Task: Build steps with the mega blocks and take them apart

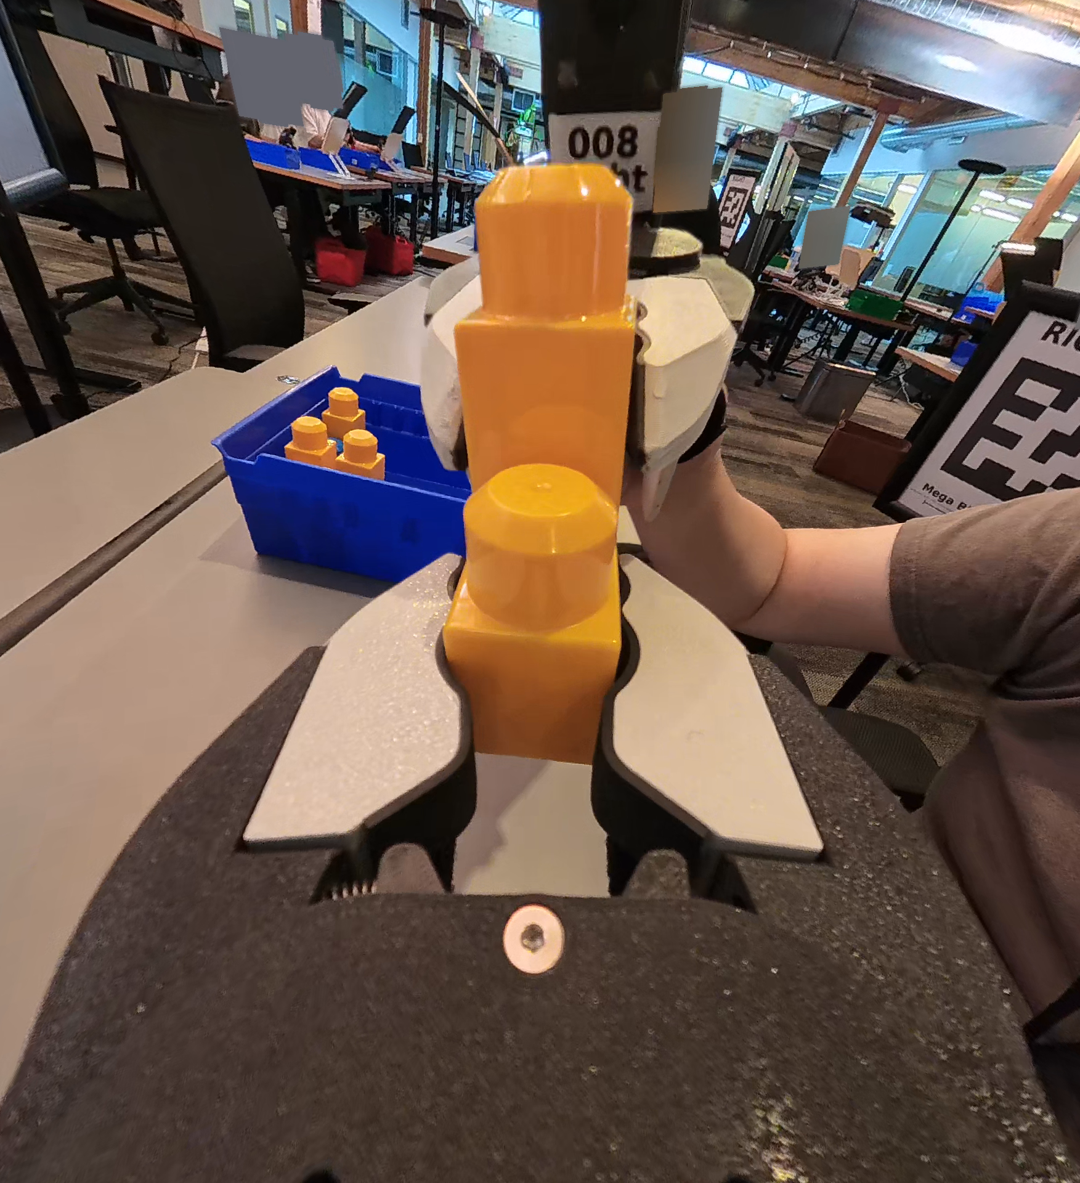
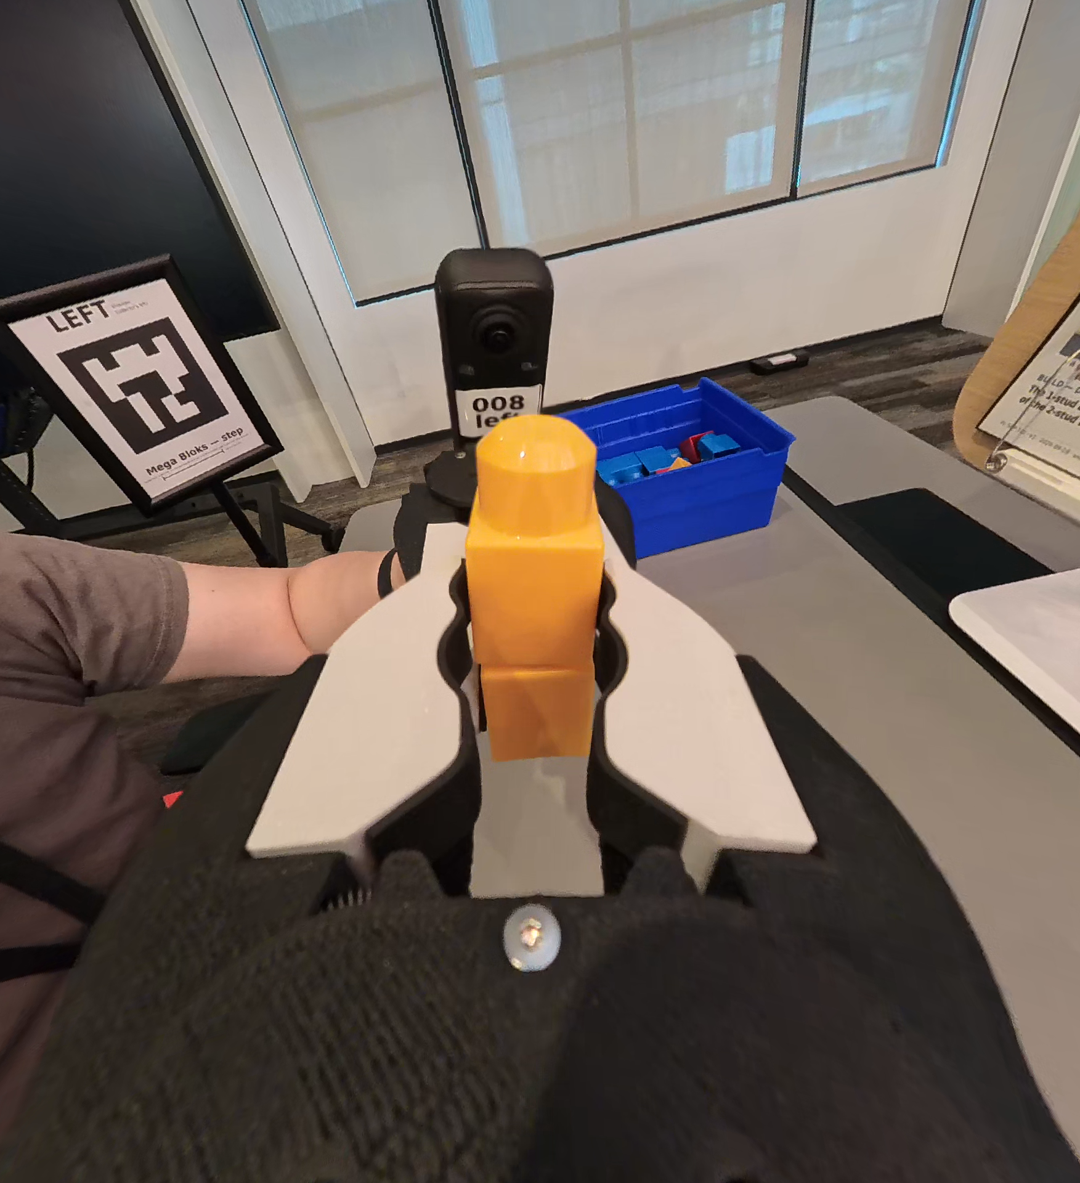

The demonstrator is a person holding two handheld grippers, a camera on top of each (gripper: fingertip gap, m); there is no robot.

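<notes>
Two orange mega blocks are joined as a step and held above the grey table (image 1: 108,672). My left gripper (image 1: 537,608) is shut on the lower orange block (image 1: 531,691), whose free near stud (image 1: 540,538) points up. My right gripper (image 1: 547,442) comes from the far side, shut on the upper orange one-stud block (image 1: 547,384). In the right wrist view my right gripper (image 2: 534,576) clamps that upper block (image 2: 534,595), with the lower block (image 2: 537,717) under it. The left gripper's white fingers (image 2: 438,544) show just beyond.
A blue bin (image 1: 332,518) on the table holds three orange one-stud blocks (image 1: 339,435). Another blue bin (image 2: 703,506) holds blue and red blocks (image 2: 671,454). Framed marker signs (image 1: 1036,416) (image 2: 134,384) stand off the table. An instruction board (image 2: 1068,384) and white stand (image 2: 1068,627) are at right. A person's forearm (image 1: 748,576) is close. The tips of one gripper are about 5 cm away from the tips of the other.
</notes>
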